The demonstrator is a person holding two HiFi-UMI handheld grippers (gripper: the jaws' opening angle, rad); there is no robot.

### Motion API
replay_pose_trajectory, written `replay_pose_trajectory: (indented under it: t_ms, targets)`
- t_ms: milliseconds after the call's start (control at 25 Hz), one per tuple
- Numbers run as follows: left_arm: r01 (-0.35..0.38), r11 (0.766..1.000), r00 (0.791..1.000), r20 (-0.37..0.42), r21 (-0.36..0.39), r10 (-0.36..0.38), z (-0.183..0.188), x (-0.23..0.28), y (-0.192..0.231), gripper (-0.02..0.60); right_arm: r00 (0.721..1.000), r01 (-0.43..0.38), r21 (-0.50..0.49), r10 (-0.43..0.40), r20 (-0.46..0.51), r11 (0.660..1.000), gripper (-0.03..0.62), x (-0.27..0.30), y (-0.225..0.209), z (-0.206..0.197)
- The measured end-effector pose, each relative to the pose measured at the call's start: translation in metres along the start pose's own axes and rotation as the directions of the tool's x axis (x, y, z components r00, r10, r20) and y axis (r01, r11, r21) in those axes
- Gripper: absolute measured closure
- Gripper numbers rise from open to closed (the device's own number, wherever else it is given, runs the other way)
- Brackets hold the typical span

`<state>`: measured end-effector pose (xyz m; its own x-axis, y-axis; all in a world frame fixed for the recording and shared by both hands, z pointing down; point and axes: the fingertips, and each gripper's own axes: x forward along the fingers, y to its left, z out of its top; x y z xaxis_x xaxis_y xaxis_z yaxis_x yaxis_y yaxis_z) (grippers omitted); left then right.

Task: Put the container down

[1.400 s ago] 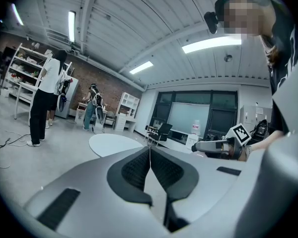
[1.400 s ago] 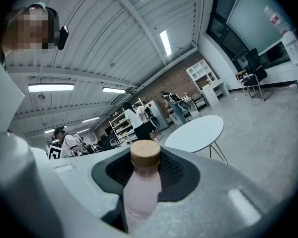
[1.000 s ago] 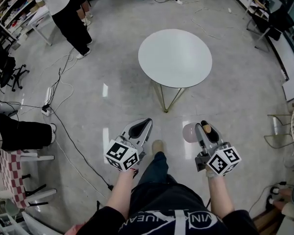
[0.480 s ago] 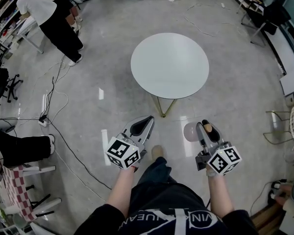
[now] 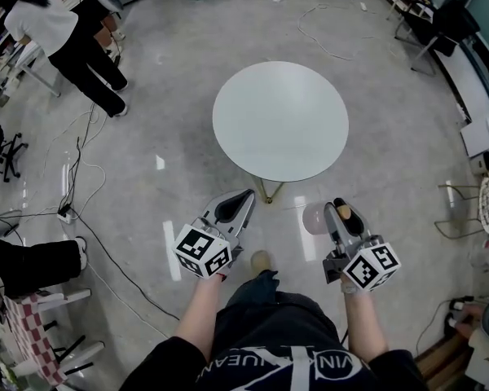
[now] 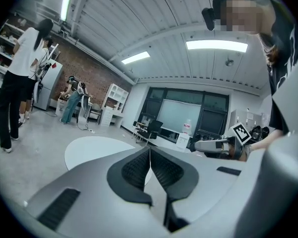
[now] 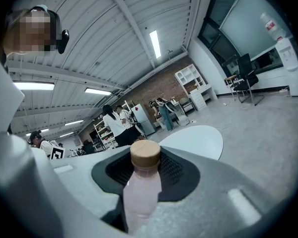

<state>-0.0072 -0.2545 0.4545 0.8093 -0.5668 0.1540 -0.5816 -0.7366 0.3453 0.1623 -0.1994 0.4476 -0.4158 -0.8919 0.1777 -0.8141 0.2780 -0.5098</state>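
Clamped on the bottle [image 7: 140, 195], the jaws of the right gripper [image 5: 337, 211] press its pale pink body from both sides. Its tan cap [image 7: 145, 155] stands clear above the pads. From the head view the bottle lies crosswise in the grip, with the body poking out to the left and the cap to the right. The left gripper [image 6: 150, 155] has its jaws pressed together, empty. Both grippers hang over the grey floor [image 5: 171, 177], the bottle short of the near edge of the round white table [image 5: 279, 120] and apart from it.

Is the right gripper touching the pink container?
Touching. The right gripper view shows the right gripper with its jaws closed against both sides of the pink container.
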Motion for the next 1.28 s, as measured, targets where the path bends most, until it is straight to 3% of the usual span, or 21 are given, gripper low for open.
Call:
replay_pose_trajectory:
  t_ms: [280, 640, 1280]
  targets:
    - [-0.001, 1.0, 1.0, 0.002, -0.023, 0.001, -0.004, 0.01, 0.016, 0.568, 1.0, -0.003, 0.021, 0.003, 0.001, 1.0, 0.47, 0.02, -0.008, 0.007]
    - [-0.063, 0.995, 0.998, 0.005, -0.075, 0.064, -0.014, 0.007, 0.039, 0.568, 0.999, -0.038, 0.04, 0.039, -0.026, 0.998, 0.47, 0.053, -0.018, 0.01]
    - [-0.166, 0.983, 0.985, 0.028, -0.085, 0.168, 0.016, 0.048, 0.09, 0.568, 0.981, -0.148, -0.015, 0.145, -0.126, 0.989, 0.47, 0.138, -0.04, 0.031]
